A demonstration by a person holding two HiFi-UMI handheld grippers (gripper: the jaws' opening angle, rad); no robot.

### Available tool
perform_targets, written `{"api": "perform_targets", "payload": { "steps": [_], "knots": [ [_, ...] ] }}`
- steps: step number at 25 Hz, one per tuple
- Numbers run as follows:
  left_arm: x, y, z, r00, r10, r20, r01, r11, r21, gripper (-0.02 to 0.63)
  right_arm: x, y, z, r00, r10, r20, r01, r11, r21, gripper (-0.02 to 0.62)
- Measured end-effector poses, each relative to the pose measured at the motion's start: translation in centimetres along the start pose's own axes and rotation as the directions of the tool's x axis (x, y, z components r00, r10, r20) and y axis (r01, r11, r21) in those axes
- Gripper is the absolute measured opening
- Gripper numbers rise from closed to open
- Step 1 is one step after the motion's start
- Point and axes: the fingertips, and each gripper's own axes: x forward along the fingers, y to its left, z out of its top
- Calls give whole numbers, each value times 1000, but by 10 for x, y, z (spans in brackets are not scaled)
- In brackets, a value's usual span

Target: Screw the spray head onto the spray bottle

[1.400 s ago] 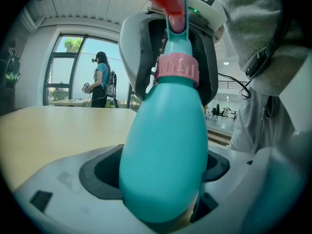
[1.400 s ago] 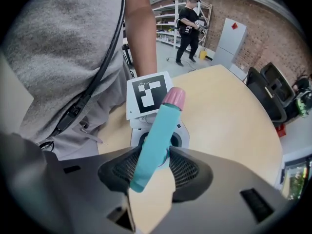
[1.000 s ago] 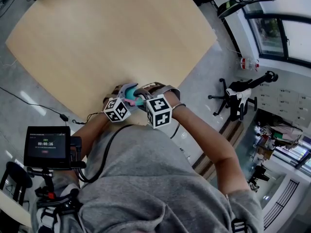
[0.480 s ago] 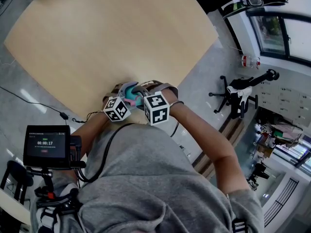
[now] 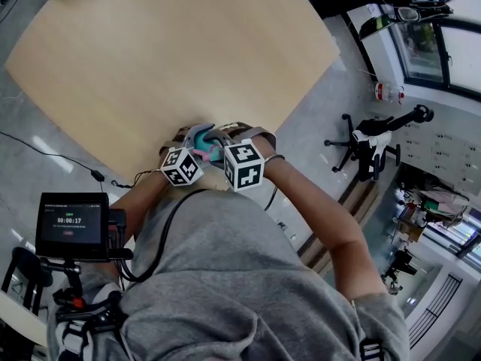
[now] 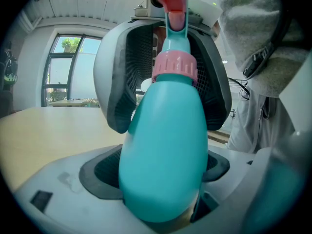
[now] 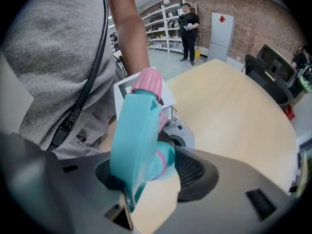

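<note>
Spray bottle: lying clamped in the left gripper, over the table's near edge. Spray head: sitting on its neck. The right gripper's jaws have just been opening around it, likely resetting for another twist.

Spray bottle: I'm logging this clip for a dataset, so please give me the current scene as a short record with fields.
Spray bottle: teal, clamped in the left gripper
Spray head: teal with pink nozzle, sitting on the bottle's neck at the pink collar
Right gripper: jaws apart, just been opening; the head stands between them, not pressed
Surface: light wooden table, below both grippers
Thread tightness: cannot tell
</note>
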Motion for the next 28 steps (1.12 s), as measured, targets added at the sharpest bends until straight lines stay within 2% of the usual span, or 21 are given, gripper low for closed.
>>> {"api": "perform_targets", "payload": {
  "steps": [12, 16, 19, 23, 26, 28],
  "knots": [
    [-4, -3, -2, 1000, 3, -4, -3, 1000, 0, 411, 1, 1, 6, 999, 5, 36, -6, 1000, 21, 216],
    [-1, 3, -3, 1000, 2, -3, -2, 1000, -4, 411, 2, -5, 4, 999, -33, 29, 31, 999, 39, 215],
    [2, 9, -4, 1000, -6, -4, 6, 1000, 0, 411, 3, -15, 1, 995, -91, 30, 86, 987, 133, 215],
    [3, 8, -10, 1000, -20, -8, 20, 1000, 0, 411, 9, -20, 0, 990, -139, 17, 129, 952, 276, 215],
    [3, 11, -13, 1000, -14, -6, 14, 1000, -2, 411, 11, -26, -1, 985, -173, 18, 154, 914, 374, 215],
    [2, 11, -15, 1000, -13, -7, 13, 1000, -3, 411, 11, -29, -1, 977, -213, 30, 176, 873, 455, 215]
  ]
}}
